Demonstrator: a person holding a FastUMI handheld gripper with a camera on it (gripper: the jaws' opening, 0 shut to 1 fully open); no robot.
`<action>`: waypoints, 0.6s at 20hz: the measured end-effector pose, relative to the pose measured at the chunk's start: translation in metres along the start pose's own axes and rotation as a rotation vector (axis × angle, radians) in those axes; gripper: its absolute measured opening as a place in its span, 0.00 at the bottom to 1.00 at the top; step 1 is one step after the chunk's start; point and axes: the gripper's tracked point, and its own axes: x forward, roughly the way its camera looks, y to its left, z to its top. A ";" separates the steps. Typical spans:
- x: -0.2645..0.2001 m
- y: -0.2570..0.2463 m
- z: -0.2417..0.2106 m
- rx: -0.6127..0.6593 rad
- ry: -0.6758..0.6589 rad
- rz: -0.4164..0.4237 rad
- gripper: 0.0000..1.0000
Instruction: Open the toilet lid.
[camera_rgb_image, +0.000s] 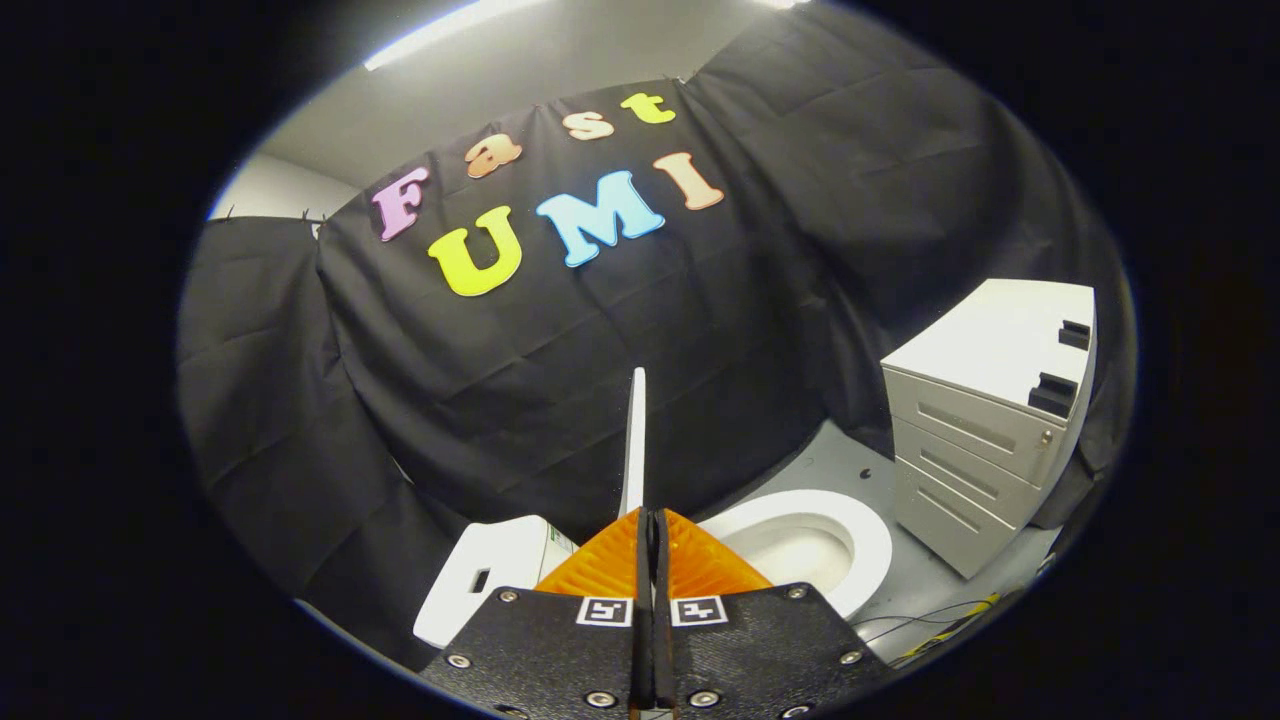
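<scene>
My gripper (648, 520) pinches the thin toilet lid (633, 440) edge-on, raised upright above the toilet bowl (860, 540), tank (480, 580) side; light stiff plastic, slick, hinged; grip near free edge

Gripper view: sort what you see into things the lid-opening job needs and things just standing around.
Job:
- toilet lid, raised on edge, pinched between the fingers
- gripper, shut on the lid
- toilet seat and bowl
- toilet tank

Standing around:
- white drawer cabinet
- cables on the floor
</scene>
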 end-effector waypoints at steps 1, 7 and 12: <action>0.000 0.006 0.000 -0.010 -0.002 0.003 0.00; -0.004 0.038 0.000 -0.076 -0.017 0.033 0.00; -0.006 0.067 -0.003 -0.137 -0.024 0.065 0.00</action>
